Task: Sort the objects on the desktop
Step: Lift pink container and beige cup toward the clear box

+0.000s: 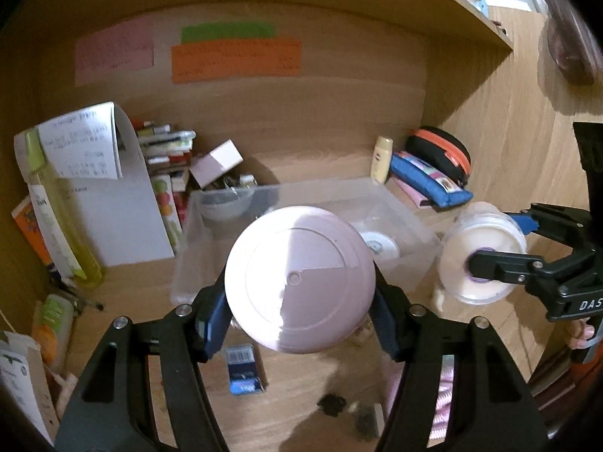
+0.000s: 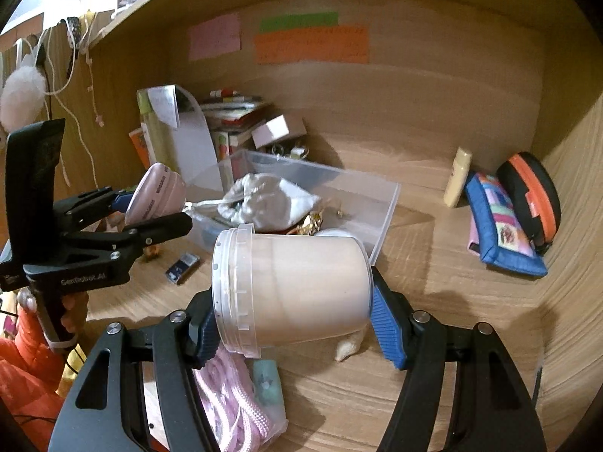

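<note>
My left gripper (image 1: 299,320) is shut on a round pink lid (image 1: 299,280), held edge-on between the blue pads above the desk; it also shows in the right wrist view (image 2: 156,196). My right gripper (image 2: 297,324) is shut on a clear plastic jar (image 2: 294,290) with cream-coloured contents, held on its side, open threaded mouth to the left. The jar also shows in the left wrist view (image 1: 482,252), right of the lid. A clear plastic bin (image 1: 399,207) stands behind both and holds a white pouch (image 2: 267,203) and small items.
Books and a clear folder (image 1: 124,203) stand at the back left. A blue pencil case (image 2: 501,226), a black-orange case (image 2: 531,196) and a small cream bottle (image 2: 458,177) lie at the back right. A small blue box (image 1: 243,373) and pink cord (image 2: 233,406) lie on the desk.
</note>
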Demonstrator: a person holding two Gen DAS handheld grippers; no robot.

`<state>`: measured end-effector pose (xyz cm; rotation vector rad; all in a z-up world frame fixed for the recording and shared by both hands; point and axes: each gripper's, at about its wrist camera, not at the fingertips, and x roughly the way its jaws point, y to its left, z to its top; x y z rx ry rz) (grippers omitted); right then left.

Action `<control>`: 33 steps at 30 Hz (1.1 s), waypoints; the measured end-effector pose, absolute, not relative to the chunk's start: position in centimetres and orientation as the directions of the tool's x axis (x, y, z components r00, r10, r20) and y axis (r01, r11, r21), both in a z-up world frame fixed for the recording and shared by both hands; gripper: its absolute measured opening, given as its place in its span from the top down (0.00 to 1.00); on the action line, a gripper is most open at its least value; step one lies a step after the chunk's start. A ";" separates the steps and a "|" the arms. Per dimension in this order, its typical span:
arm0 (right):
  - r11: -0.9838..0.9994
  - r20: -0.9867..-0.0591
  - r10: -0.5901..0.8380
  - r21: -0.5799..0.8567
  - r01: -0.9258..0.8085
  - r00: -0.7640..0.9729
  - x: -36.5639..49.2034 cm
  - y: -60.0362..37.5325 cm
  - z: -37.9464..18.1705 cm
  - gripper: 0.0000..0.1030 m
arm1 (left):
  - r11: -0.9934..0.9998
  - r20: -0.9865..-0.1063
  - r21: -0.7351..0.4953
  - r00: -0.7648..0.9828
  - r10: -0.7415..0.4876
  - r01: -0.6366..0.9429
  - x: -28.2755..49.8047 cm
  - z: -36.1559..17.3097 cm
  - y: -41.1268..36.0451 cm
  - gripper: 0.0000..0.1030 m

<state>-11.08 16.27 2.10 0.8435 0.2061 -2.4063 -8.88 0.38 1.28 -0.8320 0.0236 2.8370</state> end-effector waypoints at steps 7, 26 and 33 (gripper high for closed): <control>-0.833 -0.599 -0.456 0.025 0.553 -0.658 -12.3 16.1 3.1 0.38 | -0.984 -0.516 -0.062 -0.838 0.177 -0.169 -10.5 2.7 -1.2 0.39; -0.814 -0.652 -0.452 0.024 0.580 -0.609 -18.6 12.2 1.5 0.38 | -0.988 -0.590 -0.139 -0.795 0.140 -0.071 -16.3 1.0 -5.2 0.39; -0.795 -0.656 -0.467 0.019 0.606 -0.593 -19.7 10.5 0.2 0.38 | -0.995 -0.649 -0.091 -0.756 0.085 -0.034 -17.5 -1.1 -5.0 0.39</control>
